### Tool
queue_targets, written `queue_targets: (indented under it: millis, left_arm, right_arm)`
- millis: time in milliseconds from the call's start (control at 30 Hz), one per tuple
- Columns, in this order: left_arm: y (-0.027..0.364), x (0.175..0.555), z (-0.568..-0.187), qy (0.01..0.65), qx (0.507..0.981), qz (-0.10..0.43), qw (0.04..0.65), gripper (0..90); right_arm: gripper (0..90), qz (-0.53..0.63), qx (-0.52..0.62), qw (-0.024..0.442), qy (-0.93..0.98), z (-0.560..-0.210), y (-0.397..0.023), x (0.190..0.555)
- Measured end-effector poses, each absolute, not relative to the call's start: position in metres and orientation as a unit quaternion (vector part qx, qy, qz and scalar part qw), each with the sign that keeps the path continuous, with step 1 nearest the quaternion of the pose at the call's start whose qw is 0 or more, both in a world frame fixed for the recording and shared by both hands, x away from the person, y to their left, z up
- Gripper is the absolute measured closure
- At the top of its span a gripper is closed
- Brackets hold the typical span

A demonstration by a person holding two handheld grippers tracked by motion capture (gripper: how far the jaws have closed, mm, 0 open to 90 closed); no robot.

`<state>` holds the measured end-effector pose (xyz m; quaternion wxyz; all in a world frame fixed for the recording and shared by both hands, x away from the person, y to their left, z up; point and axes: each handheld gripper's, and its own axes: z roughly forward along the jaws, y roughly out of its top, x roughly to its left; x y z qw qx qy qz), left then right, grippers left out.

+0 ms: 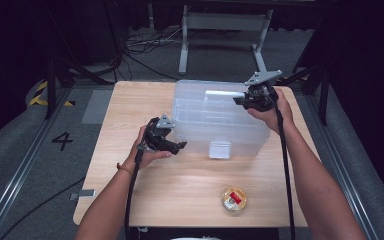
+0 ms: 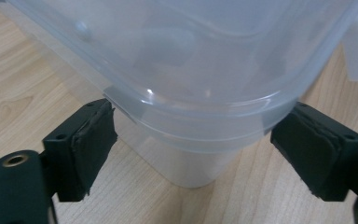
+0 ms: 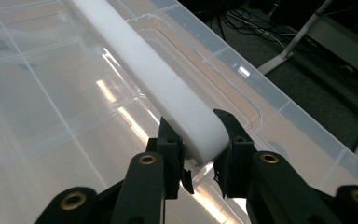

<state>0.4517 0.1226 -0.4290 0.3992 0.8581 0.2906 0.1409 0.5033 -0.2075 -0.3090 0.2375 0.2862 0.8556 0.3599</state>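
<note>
two claws work at a clear plastic box point(image 1: 220, 120) on the wooden bench point(image 1: 130, 105). right claw point(image 3: 199, 154) is clamped on the box's white handle point(image 3: 158, 79); left claw point(image 2: 191, 154) gapes wide around its near corner. small round tin point(image 1: 234, 199) lies near the front edge.

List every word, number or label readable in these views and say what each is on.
"4": dark numeral on the grey floor left of the table.
Red label on the small round tin near the table's front edge: too small and blurred to read.
Clear plastic box, its white handle, and both tongs: no text seen.
</note>
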Motion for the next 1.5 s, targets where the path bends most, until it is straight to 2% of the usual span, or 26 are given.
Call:
queue_targets:
  millis: [667, 867, 1500]
  left_arm:
    - [0.131, 0.393, -0.424, 0.283, 0.862, 0.130, 0.401, 25.2]
    - [0.127, 0.390, -0.425, 0.297, 0.856, 0.142, 0.399, 22.9]
    - [0.134, 0.384, -0.426, 0.290, 0.853, 0.158, 0.405, 30.3]
  right_arm:
    - [74.4, 0.347, 0.262, 0.230, 0.870, -0.306, -0.204, 0.459]
    - [74.5, 0.339, 0.256, 0.229, 0.876, -0.304, -0.205, 0.459]
    - [74.5, 0.347, 0.252, 0.222, 0.876, -0.302, -0.206, 0.463]
